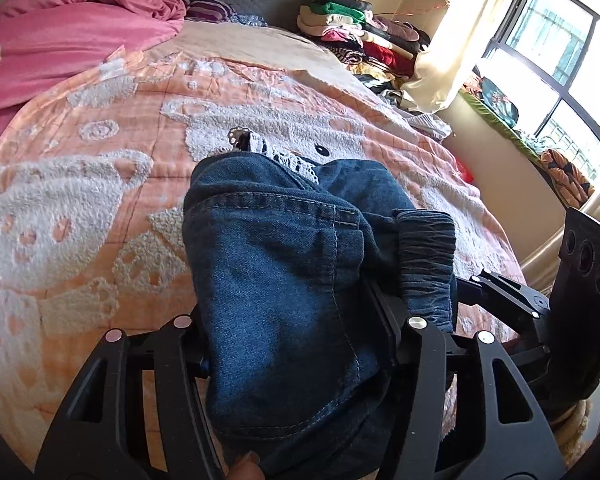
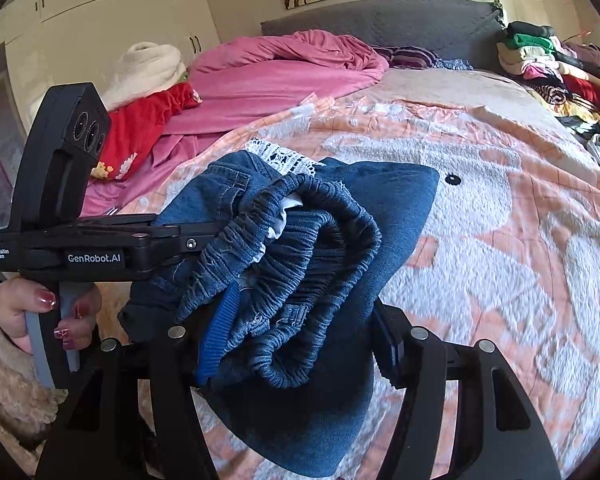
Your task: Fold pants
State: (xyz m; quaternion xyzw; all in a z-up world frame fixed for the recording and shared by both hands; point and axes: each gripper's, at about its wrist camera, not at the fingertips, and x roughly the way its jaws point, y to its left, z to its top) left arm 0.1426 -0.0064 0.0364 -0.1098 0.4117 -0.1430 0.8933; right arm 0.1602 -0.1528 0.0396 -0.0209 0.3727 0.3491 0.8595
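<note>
Left gripper [image 1: 300, 340] — clamped on bunched denim pants [image 1: 284, 264]. Right gripper [image 2: 296, 340] — clamped on the elastic waistband [image 2: 300, 248] of the same pants, which are held up over the peach blanket [image 2: 500, 240]. Folded clothes [image 1: 360, 36] are stacked far right.

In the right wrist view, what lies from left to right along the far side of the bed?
White fluffy bundle → red garment → crumpled pink blanket → dark striped cloth → stack of folded clothes.
</note>
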